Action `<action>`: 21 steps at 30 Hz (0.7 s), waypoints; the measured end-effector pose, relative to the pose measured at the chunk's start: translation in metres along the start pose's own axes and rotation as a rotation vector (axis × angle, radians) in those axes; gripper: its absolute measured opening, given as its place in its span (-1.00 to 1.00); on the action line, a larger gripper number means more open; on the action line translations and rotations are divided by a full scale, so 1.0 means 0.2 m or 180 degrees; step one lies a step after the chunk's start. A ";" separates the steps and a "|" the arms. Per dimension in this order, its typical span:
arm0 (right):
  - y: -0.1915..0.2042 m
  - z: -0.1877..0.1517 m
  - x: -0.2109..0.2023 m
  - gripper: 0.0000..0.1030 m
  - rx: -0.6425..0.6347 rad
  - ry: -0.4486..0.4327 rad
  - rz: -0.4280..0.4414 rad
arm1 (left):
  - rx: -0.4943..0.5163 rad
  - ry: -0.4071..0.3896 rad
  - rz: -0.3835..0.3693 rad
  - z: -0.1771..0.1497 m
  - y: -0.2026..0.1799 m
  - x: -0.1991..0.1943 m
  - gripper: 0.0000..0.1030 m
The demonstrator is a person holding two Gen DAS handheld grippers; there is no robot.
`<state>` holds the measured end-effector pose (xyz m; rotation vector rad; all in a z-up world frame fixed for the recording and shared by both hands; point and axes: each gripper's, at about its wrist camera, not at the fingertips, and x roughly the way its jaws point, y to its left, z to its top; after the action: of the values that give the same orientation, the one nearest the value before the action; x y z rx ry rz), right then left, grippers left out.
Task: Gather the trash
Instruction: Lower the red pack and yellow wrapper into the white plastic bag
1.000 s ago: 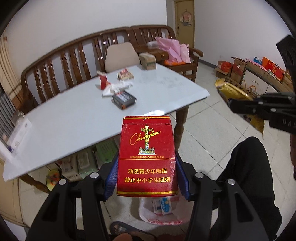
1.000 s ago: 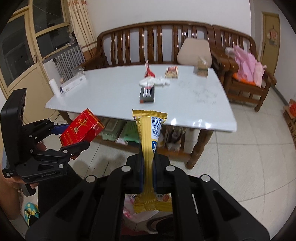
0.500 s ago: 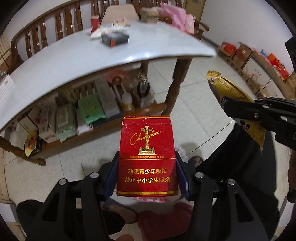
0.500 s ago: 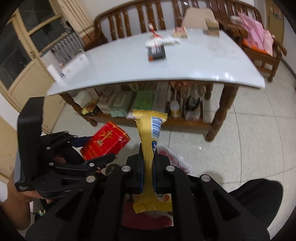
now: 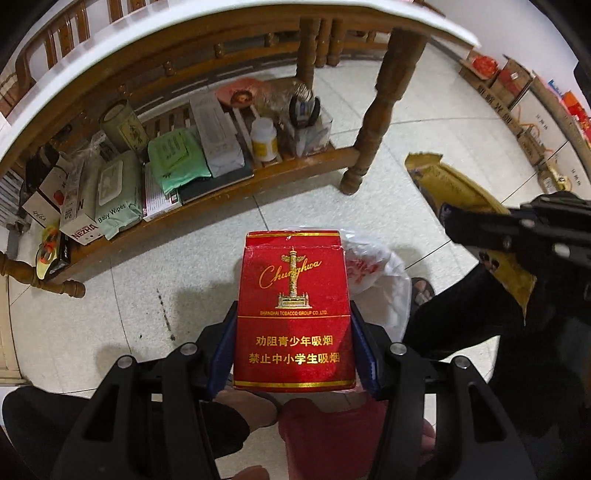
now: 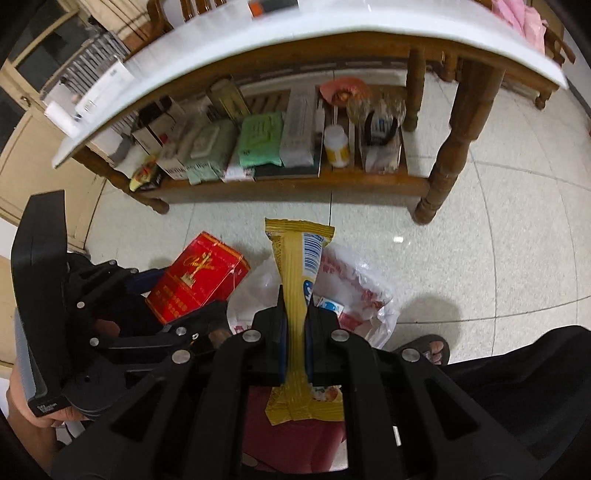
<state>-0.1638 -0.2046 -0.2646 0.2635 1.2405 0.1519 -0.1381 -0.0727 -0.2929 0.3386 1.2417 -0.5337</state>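
Note:
My left gripper (image 5: 293,334) is shut on a red cigarette pack (image 5: 293,310) with gold lettering, its blue pads pressing both sides. My right gripper (image 6: 295,321) is shut on a flattened yellow snack wrapper (image 6: 299,258) that sticks up between its fingers. Both point steeply down at the tiled floor. A white plastic bag (image 6: 354,291) with red print lies open on the floor just beyond both held things; it shows behind the pack as the plastic bag (image 5: 384,280). The left gripper with the pack (image 6: 199,277) appears at the left of the right wrist view. The wrapper (image 5: 454,192) appears at the right of the left wrist view.
A wooden table with a white top (image 6: 332,29) stands ahead, its turned leg (image 5: 369,147) near the bag. Its lower shelf (image 6: 295,181) holds wipes packs, boxes and a bottle. A person's dark trouser leg (image 6: 517,369) and sandalled foot (image 6: 432,347) are at the right. Cardboard boxes (image 5: 517,85) line the far wall.
Both grippers have sunk and tipped downward, from level with the tabletop to below its edge. The plastic bag on the floor is now close under them. Both grips are unchanged.

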 end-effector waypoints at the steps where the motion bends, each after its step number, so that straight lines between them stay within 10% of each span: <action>1: 0.00 0.00 0.04 -0.86 0.0008 0.0050 -0.0006 | -0.0027 0.0006 -0.0003 0.01 0.01 0.04 0.04; 21: -0.22 -0.06 0.92 -0.86 0.0441 0.1099 -0.0369 | 0.0188 0.0697 0.0243 -0.07 0.01 0.85 0.05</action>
<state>-0.1173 -0.1976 -0.4478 0.2922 1.6088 0.0101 -0.1109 -0.0975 -0.4601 0.5028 1.4199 -0.4774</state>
